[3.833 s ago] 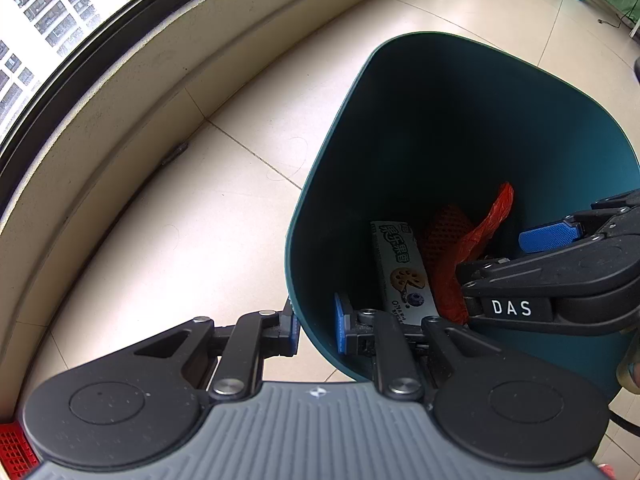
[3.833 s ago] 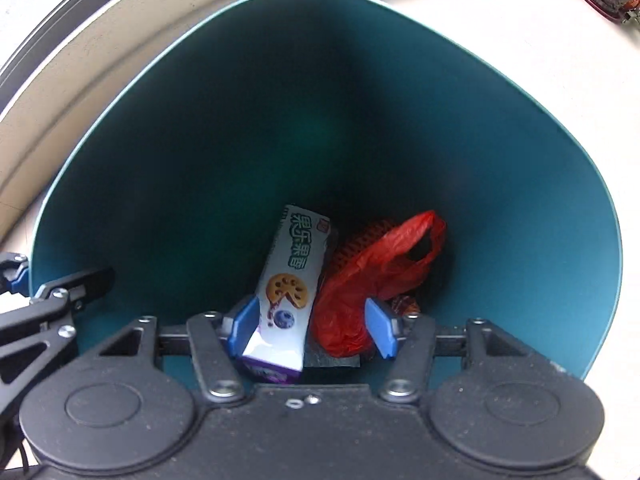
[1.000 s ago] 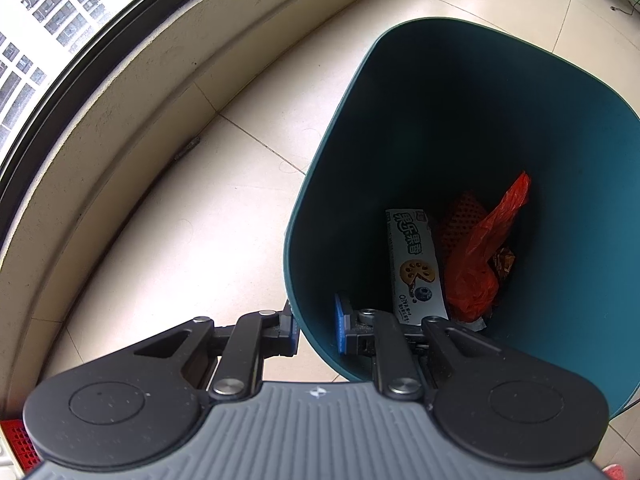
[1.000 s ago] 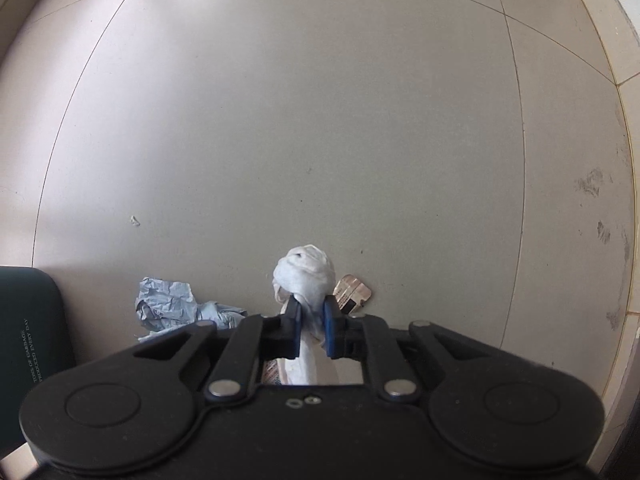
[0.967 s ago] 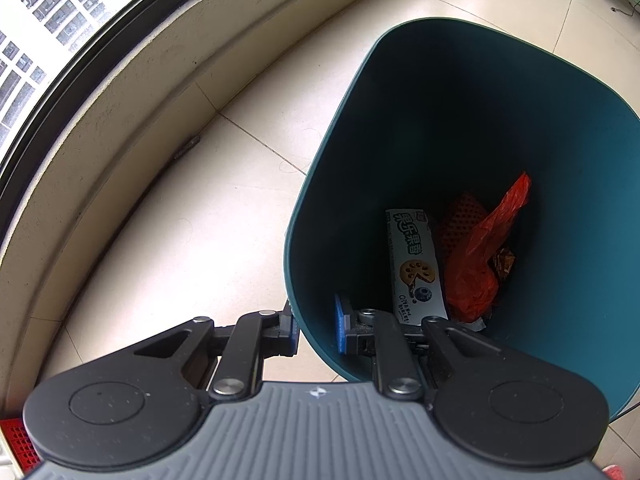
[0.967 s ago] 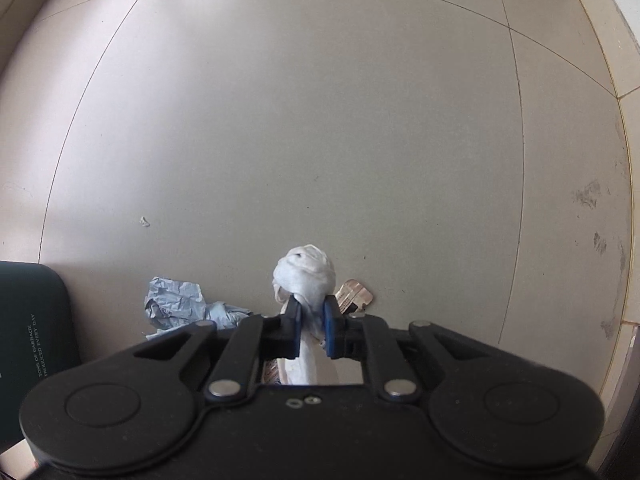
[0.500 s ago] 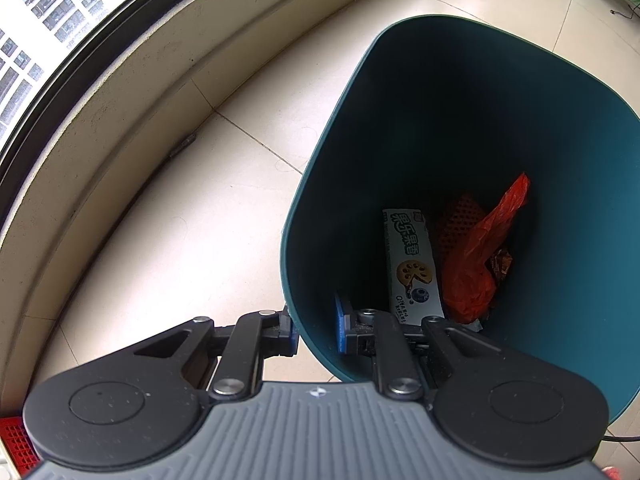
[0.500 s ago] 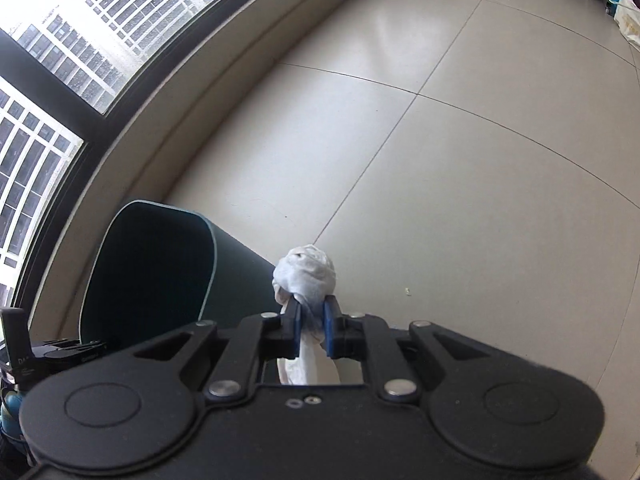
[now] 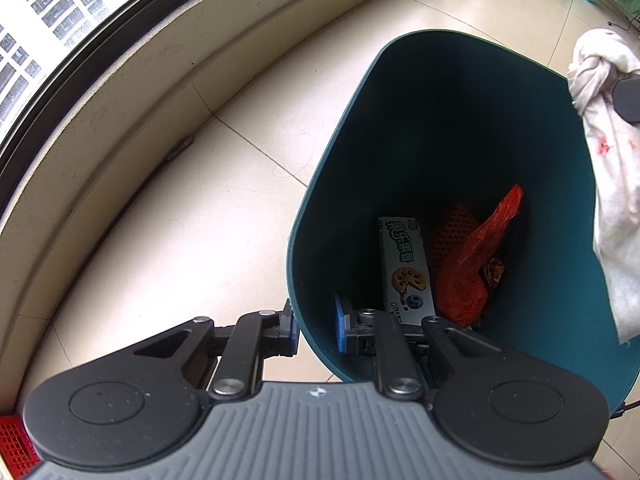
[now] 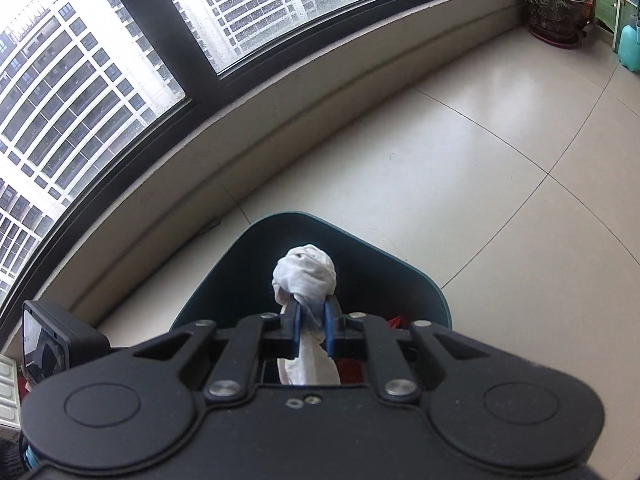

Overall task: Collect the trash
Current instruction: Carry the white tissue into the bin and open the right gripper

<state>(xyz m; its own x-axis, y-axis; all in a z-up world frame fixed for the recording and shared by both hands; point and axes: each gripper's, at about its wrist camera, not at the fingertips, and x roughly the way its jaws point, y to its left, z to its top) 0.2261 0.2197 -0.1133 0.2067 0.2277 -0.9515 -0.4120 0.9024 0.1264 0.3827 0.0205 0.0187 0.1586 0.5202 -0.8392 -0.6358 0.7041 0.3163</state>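
White knotted rag (image 10: pixel 305 276) clamped between the blue pads of the right gripper (image 10: pixel 311 322), knot poking out past the fingertips, loose tail hanging back under them. Hovering right above the open mouth of the teal bin (image 10: pixel 424 280), off the floor. Same rag (image 9: pixel 604 128) showing up at the right edge of the left wrist view, draped past the bin's rim (image 9: pixel 460 34), with a couple of reddish spots on the cloth (no clue what they are). Left gripper (image 9: pixel 316 330) clenched on the near wall of the bin, one pad outside, one inside. Down in the bottom: a cookie box (image 9: pixel 404 264) lying lengthwise, a crumpled red plastic bag (image 9: pixel 472 264) just beside it and touching, some red mesh thing (image 9: pixel 454 228) half buried behind the bag. Pale tiled floor (image 9: pixel 192 208) all around, low ledge and big dark-framed window (image 10: pixel 132 92) running along the curve behind the bin, potted plant (image 10: pixel 554 6) way off in the far corner.
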